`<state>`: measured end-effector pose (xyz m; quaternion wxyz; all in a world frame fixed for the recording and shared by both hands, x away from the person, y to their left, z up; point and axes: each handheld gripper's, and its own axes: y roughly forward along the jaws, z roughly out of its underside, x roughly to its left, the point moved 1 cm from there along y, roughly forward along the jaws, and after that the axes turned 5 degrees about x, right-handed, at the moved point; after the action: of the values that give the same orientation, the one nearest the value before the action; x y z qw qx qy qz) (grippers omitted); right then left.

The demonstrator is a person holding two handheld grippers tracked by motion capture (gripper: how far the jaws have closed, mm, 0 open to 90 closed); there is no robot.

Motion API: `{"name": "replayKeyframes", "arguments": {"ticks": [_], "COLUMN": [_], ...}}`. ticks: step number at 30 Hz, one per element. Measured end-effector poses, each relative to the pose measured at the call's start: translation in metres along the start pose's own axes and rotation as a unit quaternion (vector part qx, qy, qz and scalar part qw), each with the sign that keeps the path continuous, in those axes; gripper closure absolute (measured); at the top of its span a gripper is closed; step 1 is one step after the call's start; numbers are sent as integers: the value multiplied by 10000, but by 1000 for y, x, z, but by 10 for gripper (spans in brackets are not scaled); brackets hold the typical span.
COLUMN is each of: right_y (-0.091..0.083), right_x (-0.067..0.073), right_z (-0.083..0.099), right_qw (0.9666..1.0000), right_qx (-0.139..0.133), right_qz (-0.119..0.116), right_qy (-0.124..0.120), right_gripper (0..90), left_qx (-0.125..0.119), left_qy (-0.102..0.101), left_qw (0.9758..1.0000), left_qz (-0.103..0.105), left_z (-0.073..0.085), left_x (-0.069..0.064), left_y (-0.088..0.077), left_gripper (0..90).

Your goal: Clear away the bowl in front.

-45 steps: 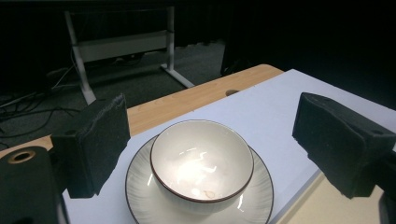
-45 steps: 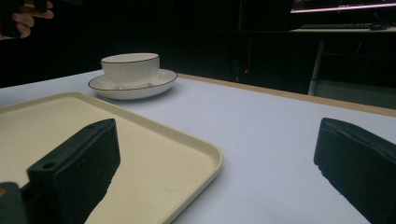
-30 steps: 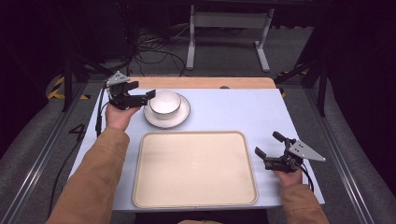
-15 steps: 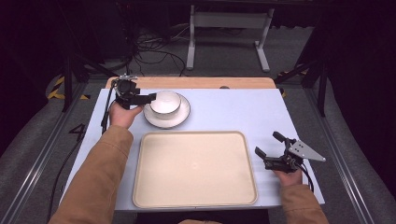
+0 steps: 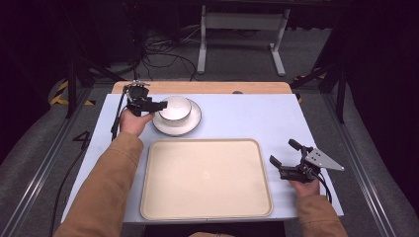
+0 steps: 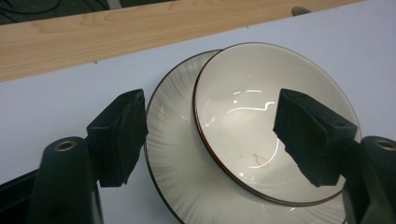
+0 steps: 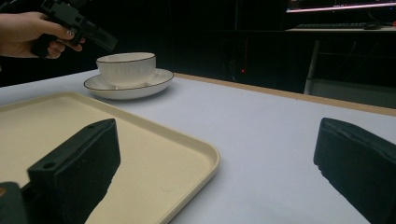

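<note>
A white bowl (image 5: pixel 175 107) with a dark rim stands on a white plate (image 5: pixel 193 123) at the table's back left. My left gripper (image 5: pixel 159 105) hovers at the bowl's left edge. In the left gripper view its jaws straddle the bowl's (image 6: pixel 252 116) near wall: one pad (image 6: pixel 119 137) is over the plate (image 6: pixel 170 158), the other pad (image 6: pixel 308 135) over the bowl's inside. The jaws have just been closing, but neither pad presses on the wall. My right gripper (image 5: pixel 282 153) rests open and empty at the front right, beside the tray.
A large cream tray (image 5: pixel 148 197) lies empty at the front middle, and its corner (image 7: pixel 205 154) shows before my right gripper (image 7: pixel 217 163). A wooden strip (image 5: pixel 207 87) runs along the table's far edge. Cables and a metal stand lie on the floor beyond.
My left gripper has moved right and down to the bowl's edge, and its jaws have narrowed. The right gripper has stayed still.
</note>
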<state>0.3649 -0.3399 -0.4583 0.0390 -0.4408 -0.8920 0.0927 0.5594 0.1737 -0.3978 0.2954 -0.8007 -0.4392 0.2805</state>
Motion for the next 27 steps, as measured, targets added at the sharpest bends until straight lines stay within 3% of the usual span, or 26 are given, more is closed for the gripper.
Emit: {"name": "replayKeyframes", "arguments": {"ticks": [7,16,27], "right_y": [0,0,0], "right_x": [0,0,1], "right_z": [0,0,0], "right_qw": [10000,10000,10000], "right_qx": [7,12,8], "right_qz": [-2,-3,-4], "right_qy": [-4,-3,1], "right_gripper": [13,15,16], "left_qx": [299,650,926], "left_qy": [-152,-506,-502], "left_qw": [9994,9966,9944], "left_qz": [-12,75,27], "left_z": [2,3,3], "left_x": [2,4,-2], "left_y": [9,19,29], "left_gripper": [368,494,620]}}
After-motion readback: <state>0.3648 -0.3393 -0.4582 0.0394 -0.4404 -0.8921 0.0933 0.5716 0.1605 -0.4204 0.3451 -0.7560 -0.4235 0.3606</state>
